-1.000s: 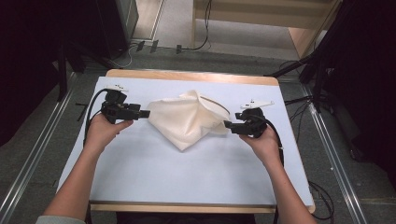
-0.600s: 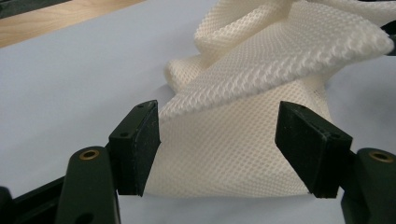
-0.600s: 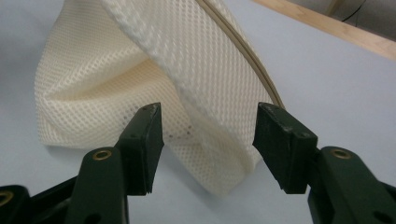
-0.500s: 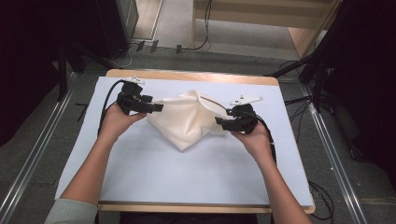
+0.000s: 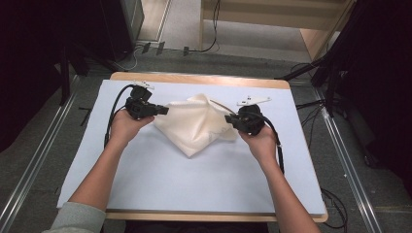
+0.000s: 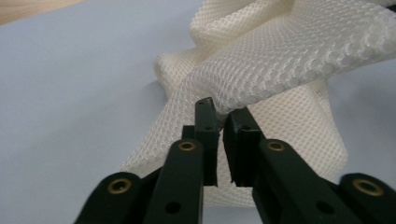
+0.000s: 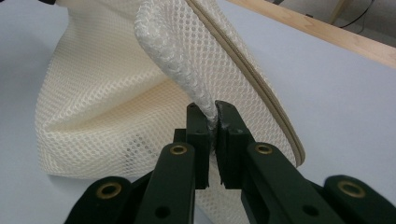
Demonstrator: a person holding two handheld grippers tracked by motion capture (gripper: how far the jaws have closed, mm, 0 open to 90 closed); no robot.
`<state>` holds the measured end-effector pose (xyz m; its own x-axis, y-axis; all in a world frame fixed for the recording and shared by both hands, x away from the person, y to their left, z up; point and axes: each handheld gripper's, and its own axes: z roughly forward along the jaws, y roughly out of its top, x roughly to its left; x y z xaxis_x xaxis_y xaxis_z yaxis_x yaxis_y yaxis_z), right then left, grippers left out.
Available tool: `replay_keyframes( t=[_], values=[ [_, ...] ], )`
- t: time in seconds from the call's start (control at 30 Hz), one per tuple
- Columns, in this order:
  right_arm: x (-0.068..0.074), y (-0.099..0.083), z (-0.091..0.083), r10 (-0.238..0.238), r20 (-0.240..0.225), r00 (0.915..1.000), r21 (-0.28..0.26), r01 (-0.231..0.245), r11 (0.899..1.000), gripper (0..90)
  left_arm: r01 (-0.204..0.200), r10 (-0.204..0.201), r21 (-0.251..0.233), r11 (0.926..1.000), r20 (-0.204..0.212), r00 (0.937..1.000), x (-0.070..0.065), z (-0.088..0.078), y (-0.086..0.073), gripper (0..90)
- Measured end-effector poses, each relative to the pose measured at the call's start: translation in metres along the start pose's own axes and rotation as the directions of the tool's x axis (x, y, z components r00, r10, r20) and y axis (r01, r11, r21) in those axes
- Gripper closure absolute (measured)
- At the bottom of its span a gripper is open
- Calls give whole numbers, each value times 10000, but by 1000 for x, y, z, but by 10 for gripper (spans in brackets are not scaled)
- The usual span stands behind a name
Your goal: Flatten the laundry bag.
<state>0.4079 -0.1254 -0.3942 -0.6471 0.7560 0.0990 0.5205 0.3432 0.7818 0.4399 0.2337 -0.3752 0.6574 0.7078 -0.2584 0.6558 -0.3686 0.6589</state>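
Left gripper point(image 5: 164, 110) moved farther up-table, both grippers' fingers — right gripper point(image 5: 228, 118) too — pinching mesh bag point(image 5: 197, 125) (contents hidden)

Even, soft overhead light falls on the pale blue table cover point(image 5: 194, 179), which reads bright while the surrounding room sinks into near black. Shadows are faint and short beneath the cream mesh fabric bag point(image 5: 197, 124). The high view is slightly soft and grainy. In both gripper views the mesh weave is sharp near the jaws, the nearest black parts blur, and no glare appears.
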Motion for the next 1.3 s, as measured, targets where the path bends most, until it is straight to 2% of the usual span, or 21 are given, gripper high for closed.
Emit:
replay_keyframes(
  t=[0.17, 0.27, 0.3, 0.4, 0.53, 0.67, 0.9, 0.93, 1.07, 1.13, 1.3],
  values=[
    [-5, -1, -3, 268, -179, 9995, 132, -266, 9996, 872, 42, -42, 19, 10000, 71, 10000, 1, -5, -3, 890],
    [-11, -4, -9, 340, -176, 9993, 72, -339, 9994, 870, 235, -233, -256, 9994, 94, 9997, 7, -18, -9, 890],
    [-11, -4, -9, 340, -176, 9993, 72, -339, 9994, 870, 235, -233, -256, 9994, 94, 9997, 7, -18, -9, 890],
    [-18, -7, -17, 575, -187, 9982, 84, -573, 9983, 874, 613, -606, -538, 9967, 140, 9981, 16, -30, -19, 889],
    [-25, -16, -27, 635, -129, 9979, -45, -635, 9980, 872, 948, -937, -716, 9929, 195, 9954, 26, -40, -29, 888],
    [-35, -22, -35, 1027, -182, 9945, -170, -1030, 9945, 871, 1207, -1194, -823, 9893, 207, 9926, 32, -50, -39, 887],
    [-46, -37, -46, 1060, -209, 9941, -93, -1062, 9943, 870, 1669, -1664, -920, 9817, 131, 9860, 45, -65, -58, 887],
    [-51, -44, -52, 1127, -207, 9934, -23, -1128, 9936, 869, 1793, -1775, -936, 9793, 276, 9837, 48, -69, -64, 886],
    [-57, -57, -61, 1256, -322, 9916, 1, -1257, 9921, 870, 1874, -1856, -966, 9775, 275, 9822, 51, -74, -72, 887],
    [-59, -62, -65, 1308, -427, 9905, -63, -1312, 9913, 871, 1938, -1899, -1063, 9753, 452, 9808, 51, -78, -77, 887],
    [-62, -70, -73, 1306, -576, 9898, -116, -1315, 9912, 876, 1889, -1849, -1029, 9766, 468, 9816, 51, -82, -84, 892]
  ],
)
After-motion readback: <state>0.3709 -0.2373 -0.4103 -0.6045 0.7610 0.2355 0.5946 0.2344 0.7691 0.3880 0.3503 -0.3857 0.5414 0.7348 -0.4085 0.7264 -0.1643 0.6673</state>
